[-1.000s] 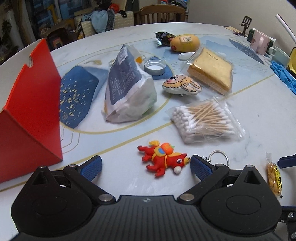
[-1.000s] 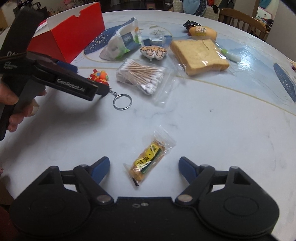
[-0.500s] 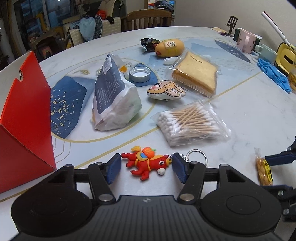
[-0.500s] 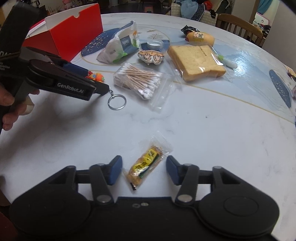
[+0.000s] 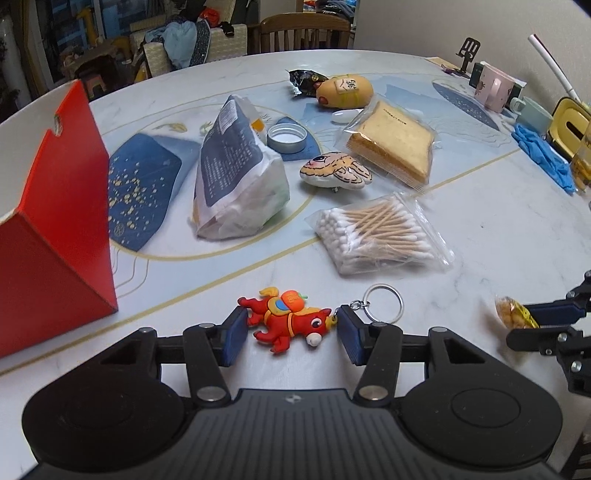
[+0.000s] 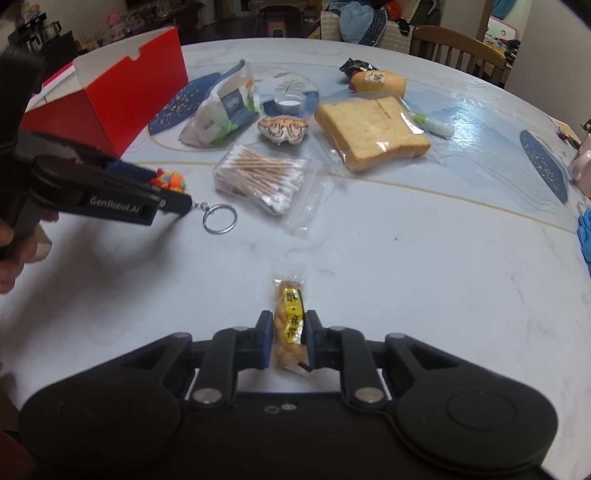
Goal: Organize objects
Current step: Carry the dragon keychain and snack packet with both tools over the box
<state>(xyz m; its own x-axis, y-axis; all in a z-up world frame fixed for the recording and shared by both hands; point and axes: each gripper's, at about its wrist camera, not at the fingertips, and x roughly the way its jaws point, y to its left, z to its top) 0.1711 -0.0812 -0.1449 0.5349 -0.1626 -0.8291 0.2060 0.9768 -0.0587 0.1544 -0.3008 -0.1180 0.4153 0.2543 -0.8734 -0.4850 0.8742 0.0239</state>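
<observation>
Jaws of the left gripper [image 5: 291, 334] are closing around a red horse keychain [image 5: 286, 319] lying on the bench [image 5: 480, 229], while the right gripper [image 6: 288, 338] pinches a snack packet [image 6: 290, 325]; lifting both straight up seems safest.

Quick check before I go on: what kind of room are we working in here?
Most likely a lived-in home dining area: a round marble-look table, wooden dining chairs at its far edge, and clothes heaped on furniture behind.

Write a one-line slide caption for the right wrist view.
Right gripper clamped on a small yellow-labelled clear snack packet on the white marble table, red cardboard box behind.
</observation>
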